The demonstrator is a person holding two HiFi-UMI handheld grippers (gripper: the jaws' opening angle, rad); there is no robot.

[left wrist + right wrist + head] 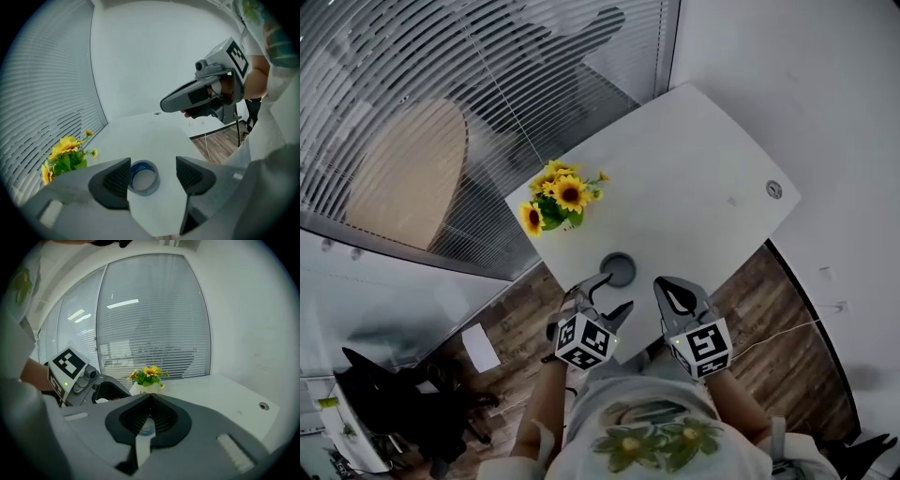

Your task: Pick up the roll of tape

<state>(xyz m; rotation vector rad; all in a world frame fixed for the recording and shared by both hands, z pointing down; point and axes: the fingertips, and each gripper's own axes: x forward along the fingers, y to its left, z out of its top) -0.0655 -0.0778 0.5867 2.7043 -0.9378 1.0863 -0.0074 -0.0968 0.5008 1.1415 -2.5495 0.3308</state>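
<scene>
Left gripper (pixel 153 179) near part-hidden tape roll (pixel 145 179)

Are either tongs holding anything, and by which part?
Nothing is held. The left tongs stand open, the roll of tape lying on the table ahead of them; the right tongs are shut, empty.

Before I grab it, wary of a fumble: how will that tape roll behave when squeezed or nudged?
The roll of tape lies flat on the table, so it probably won't roll. It is a thin hollow ring, so likely light, and it may skid on the smooth tabletop.
</scene>
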